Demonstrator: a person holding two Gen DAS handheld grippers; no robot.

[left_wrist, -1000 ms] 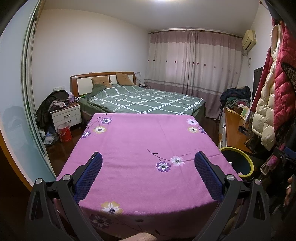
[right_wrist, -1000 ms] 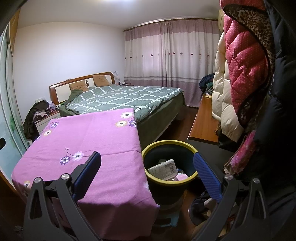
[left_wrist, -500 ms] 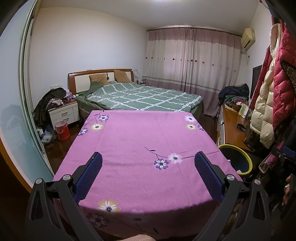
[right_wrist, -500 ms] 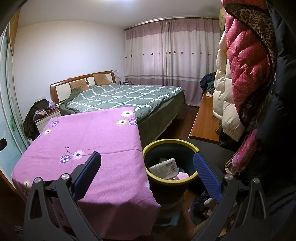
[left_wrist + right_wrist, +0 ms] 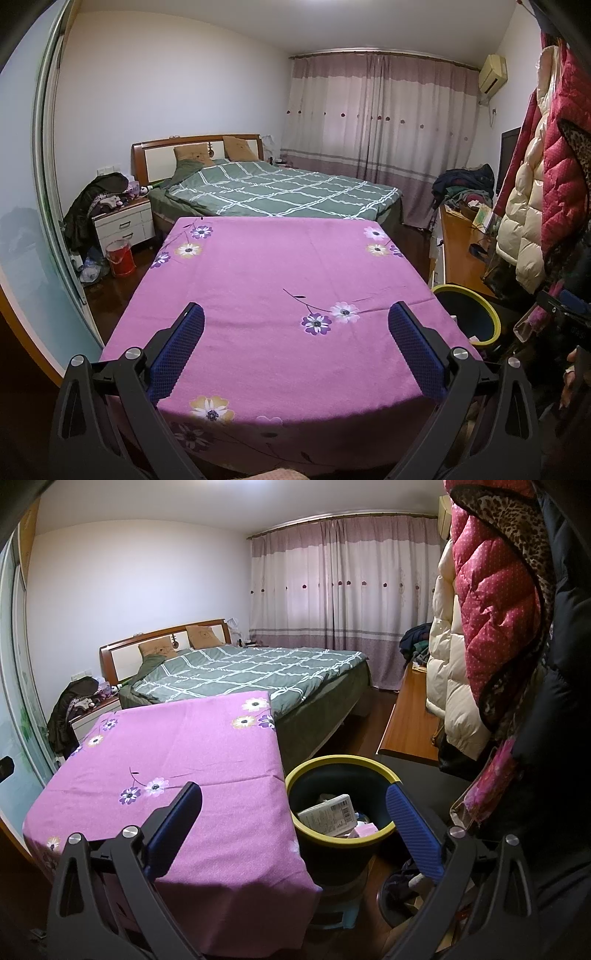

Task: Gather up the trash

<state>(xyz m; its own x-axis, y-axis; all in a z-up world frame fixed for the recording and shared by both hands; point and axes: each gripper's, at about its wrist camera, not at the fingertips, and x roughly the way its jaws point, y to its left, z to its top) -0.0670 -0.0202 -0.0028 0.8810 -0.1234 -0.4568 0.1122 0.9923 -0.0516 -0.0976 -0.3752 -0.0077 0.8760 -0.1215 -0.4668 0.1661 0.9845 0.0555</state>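
A dark bin with a yellow rim (image 5: 341, 775) stands on the floor to the right of a table under a purple flowered cloth (image 5: 177, 760). Inside the bin lie a white printed box (image 5: 327, 814) and a pink scrap (image 5: 364, 829). My right gripper (image 5: 293, 805) hangs open above the table's right edge and the bin, with nothing between its fingers. In the left wrist view my left gripper (image 5: 295, 325) stands open over the near part of the purple cloth (image 5: 280, 280), also holding nothing, and the bin (image 5: 467, 314) peeks out at the right.
Behind the table is a bed with a green checked cover (image 5: 280, 190). A white nightstand (image 5: 123, 225) and a red bucket (image 5: 120, 256) stand at the left. A wooden desk (image 5: 410, 720) and hanging padded coats (image 5: 491, 620) crowd the right side. A hand (image 5: 570, 376) shows at the right edge.
Both grippers have drifted back and up slightly, so the table and bin sit a little lower in view. Neither gripper has changed its opening.
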